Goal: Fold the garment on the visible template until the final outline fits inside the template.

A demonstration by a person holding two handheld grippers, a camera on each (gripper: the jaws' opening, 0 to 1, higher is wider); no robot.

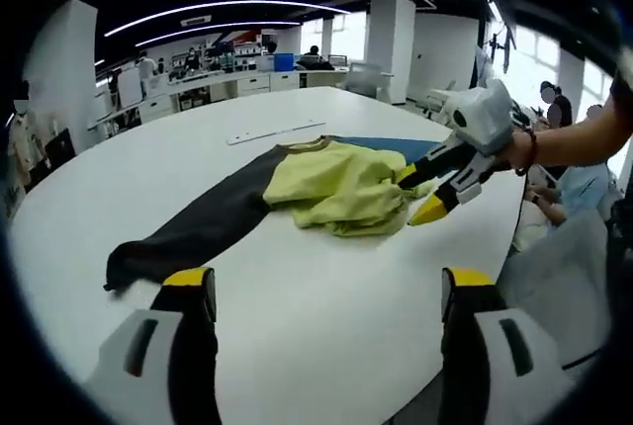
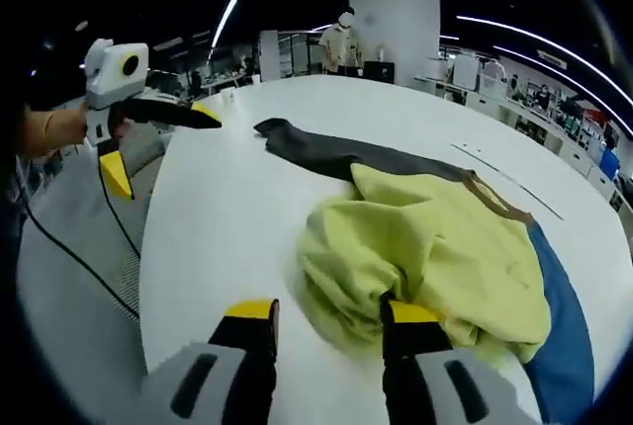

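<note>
On the white table, your yellow garment lies bunched and unfolded across the dark and blue template; your right gripper straddles its edge, your left gripper is open and empty.

The white desk lies bare in front of the left gripper, whose jaws stand wide apart. Further on, the dark sleeve and the crumpled yellow garment lie across the way. The right gripper touches the garment's near edge. Beyond the garment, a thin white strip lies flat.
</note>
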